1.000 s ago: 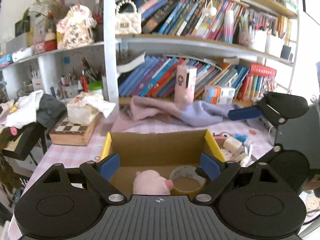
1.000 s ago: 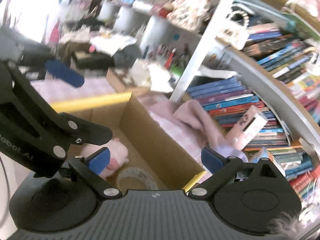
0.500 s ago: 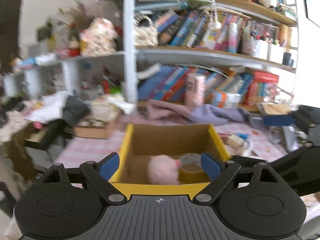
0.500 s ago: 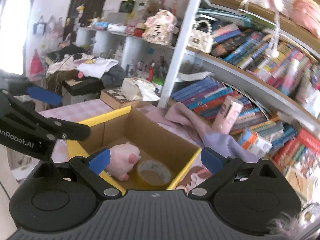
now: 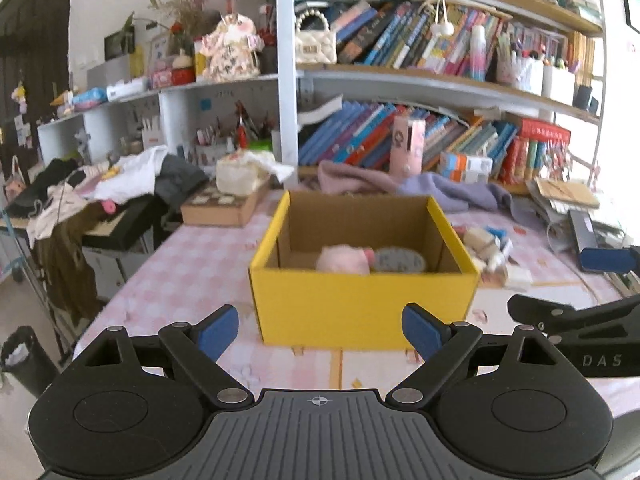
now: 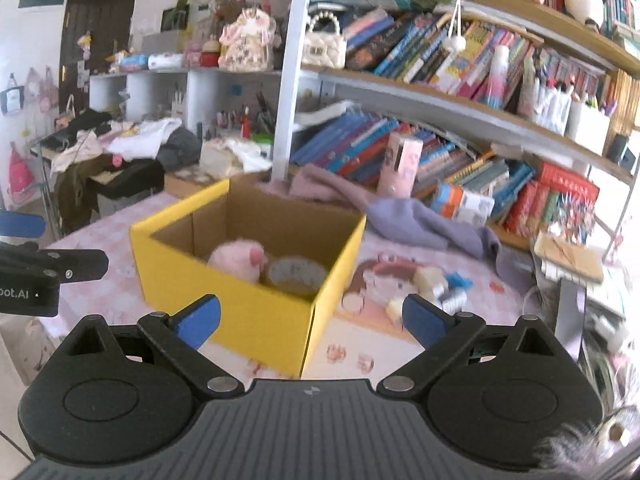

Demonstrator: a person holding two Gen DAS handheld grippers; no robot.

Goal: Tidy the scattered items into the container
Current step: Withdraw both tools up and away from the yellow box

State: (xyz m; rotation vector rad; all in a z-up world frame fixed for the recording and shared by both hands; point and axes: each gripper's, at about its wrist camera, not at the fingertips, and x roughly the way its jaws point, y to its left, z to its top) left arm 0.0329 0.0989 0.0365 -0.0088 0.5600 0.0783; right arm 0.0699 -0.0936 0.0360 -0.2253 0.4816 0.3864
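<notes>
A yellow cardboard box (image 5: pixel 360 304) (image 6: pixel 240 312) stands on the pink checked table. Inside it lie a pink plush toy (image 5: pixel 343 259) (image 6: pixel 238 258) and a roll of tape (image 5: pixel 398 261) (image 6: pixel 295 273). My left gripper (image 5: pixel 320 328) is open and empty, hanging in front of the box's near wall. My right gripper (image 6: pixel 312 320) is open and empty too, at the box's near right corner. Small loose items (image 5: pixel 486 246) (image 6: pixel 436 288), white and blue, lie on the table to the right of the box.
A lilac and pink cloth (image 5: pixel 420 186) lies behind the box under the bookshelf (image 5: pixel 440 80). A chessboard box (image 5: pixel 224 204) with a tissue pack sits at back left beside piled clothes (image 5: pixel 120 176). Papers and a dark device (image 5: pixel 580 216) crowd the right edge.
Both grippers have drawn back from over the box, so its whole yellow front now shows. The right gripper has also rolled level. Both stay open and empty.
</notes>
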